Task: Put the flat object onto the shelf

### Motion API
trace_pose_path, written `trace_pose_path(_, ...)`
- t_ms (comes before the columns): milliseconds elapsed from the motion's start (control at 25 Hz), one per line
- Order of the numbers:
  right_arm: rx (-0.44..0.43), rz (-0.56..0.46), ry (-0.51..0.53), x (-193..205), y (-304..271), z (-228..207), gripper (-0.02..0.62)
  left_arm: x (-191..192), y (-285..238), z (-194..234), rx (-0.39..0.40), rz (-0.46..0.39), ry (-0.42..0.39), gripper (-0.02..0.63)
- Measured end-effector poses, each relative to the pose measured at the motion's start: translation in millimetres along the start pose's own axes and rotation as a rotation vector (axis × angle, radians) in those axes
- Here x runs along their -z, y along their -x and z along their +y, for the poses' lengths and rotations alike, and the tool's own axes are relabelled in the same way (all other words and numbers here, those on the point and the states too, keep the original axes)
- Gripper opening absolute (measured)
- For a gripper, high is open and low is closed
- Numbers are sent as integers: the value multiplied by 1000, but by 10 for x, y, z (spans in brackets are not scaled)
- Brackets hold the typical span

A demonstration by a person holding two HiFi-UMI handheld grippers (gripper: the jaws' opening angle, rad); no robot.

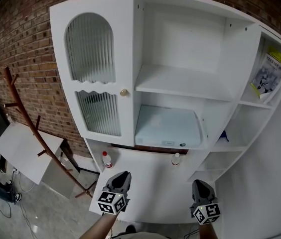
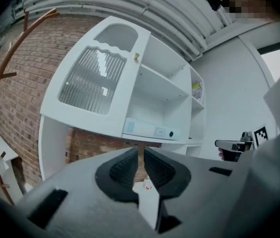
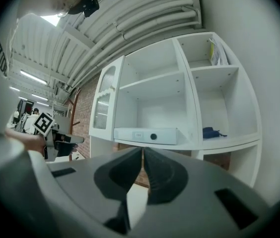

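The flat object (image 1: 168,127), a pale blue-white folder, lies flat on the lower middle shelf of the white cabinet (image 1: 180,86). It also shows as a flat object (image 2: 150,131) in the left gripper view and as a flat object (image 3: 147,135) in the right gripper view. My left gripper (image 1: 122,176) hangs below the counter's front left, well short of the shelf. Its jaws (image 2: 142,155) stand together with nothing between them. My right gripper (image 1: 202,184) hangs at the front right, also shut and empty (image 3: 143,155).
Two small red-capped bottles (image 1: 106,159) (image 1: 175,159) stand on the counter below the shelf. A yellow booklet (image 1: 269,73) leans in the upper right compartment, with a blue item (image 1: 223,135) below it. A ribbed-glass door (image 1: 93,68) covers the left side. A wooden coat rack (image 1: 28,118) stands left.
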State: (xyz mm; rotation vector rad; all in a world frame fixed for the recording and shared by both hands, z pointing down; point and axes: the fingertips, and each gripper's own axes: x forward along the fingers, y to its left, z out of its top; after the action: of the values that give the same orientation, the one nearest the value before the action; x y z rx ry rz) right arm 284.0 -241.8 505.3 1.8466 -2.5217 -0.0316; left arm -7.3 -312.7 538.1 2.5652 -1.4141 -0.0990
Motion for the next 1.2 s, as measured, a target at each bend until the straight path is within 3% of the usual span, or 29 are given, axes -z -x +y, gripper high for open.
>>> trace_pose_path(320, 27, 26, -7, 153, 117, 38, 34, 157, 202, 85, -9, -4, 16, 28)
trace_pose_path(560, 44, 37, 11, 161, 153, 0, 31, 115, 214, 75, -12, -18, -38, 26)
trace_pose_path(1200, 62, 30, 22, 111, 219, -8, 28, 115, 177, 17, 22, -19, -12, 26)
